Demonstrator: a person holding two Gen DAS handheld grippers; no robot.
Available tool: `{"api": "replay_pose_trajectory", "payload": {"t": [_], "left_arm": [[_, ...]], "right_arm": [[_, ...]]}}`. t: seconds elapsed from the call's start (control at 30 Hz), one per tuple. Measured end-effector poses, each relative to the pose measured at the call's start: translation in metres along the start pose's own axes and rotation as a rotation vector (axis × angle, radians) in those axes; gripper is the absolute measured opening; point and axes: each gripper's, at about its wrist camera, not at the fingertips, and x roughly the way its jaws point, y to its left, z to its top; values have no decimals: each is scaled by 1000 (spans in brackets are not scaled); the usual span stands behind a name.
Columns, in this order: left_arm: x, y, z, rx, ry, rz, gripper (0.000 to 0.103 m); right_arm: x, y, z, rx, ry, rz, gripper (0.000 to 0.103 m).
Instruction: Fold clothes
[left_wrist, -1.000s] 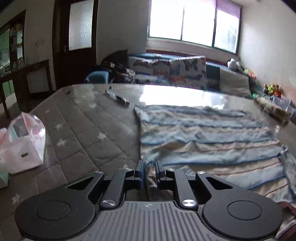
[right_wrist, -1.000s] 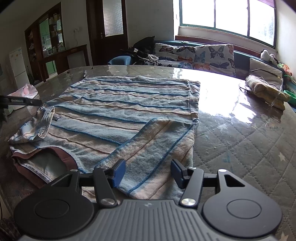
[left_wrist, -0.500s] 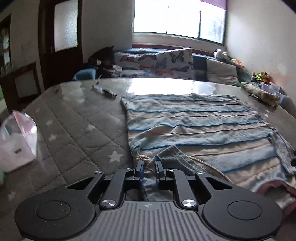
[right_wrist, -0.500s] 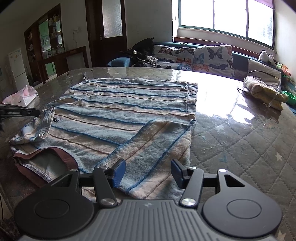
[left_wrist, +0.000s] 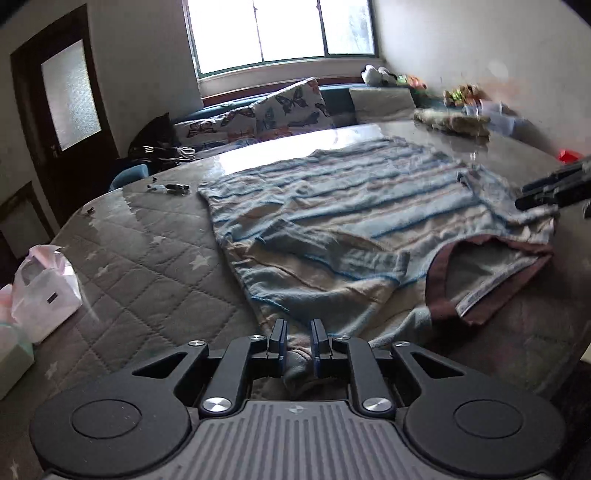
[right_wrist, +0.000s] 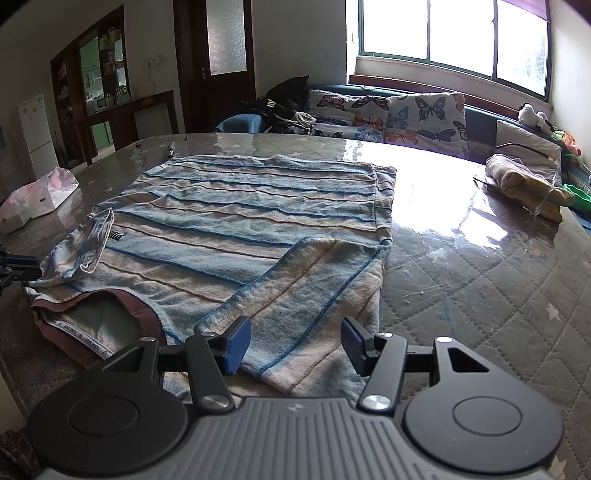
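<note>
Lying flat across the quilted, star-patterned surface (right_wrist: 498, 295) is a blue-and-beige striped sweater (right_wrist: 240, 206), its maroon-lined collar (right_wrist: 122, 306) at the near edge and its right sleeve (right_wrist: 306, 295) folded inward over the body. The left tool (left_wrist: 297, 341) is pinching a bunched bit of the sweater's fabric between nearly closed jaws, while the right tool (right_wrist: 293, 341) hovers with jaws spread over the folded sleeve, gripping nothing. Farther out sit a white plastic bag (right_wrist: 44, 192) at the surface's edge, a pen (left_wrist: 170, 187), and butterfly-print cushions (right_wrist: 406, 114) under the window (right_wrist: 450, 37).
</note>
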Motion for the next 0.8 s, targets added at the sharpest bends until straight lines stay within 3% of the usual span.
{"api": "replay_pose_trajectory", "payload": {"t": [0.27, 0.37, 0.5, 0.6, 0.8], "left_arm": [[4, -2, -1, 20, 20, -26, 20], [-10, -11, -1, 107, 2, -73, 38], [-25, -30, -6, 241, -24, -136, 46], [-23, -44, -9, 324, -39, -140, 46], [-7, -57, -10, 387, -57, -128, 46]], "right_arm": [[3, 0, -6, 3, 18, -2, 55], [-4, 0, -5, -5, 10, -1, 55], [-16, 1, -7, -48, 24, -2, 55], [-23, 6, -10, -96, 38, 9, 55], [-33, 26, -25, -237, 73, 33, 58]]}}
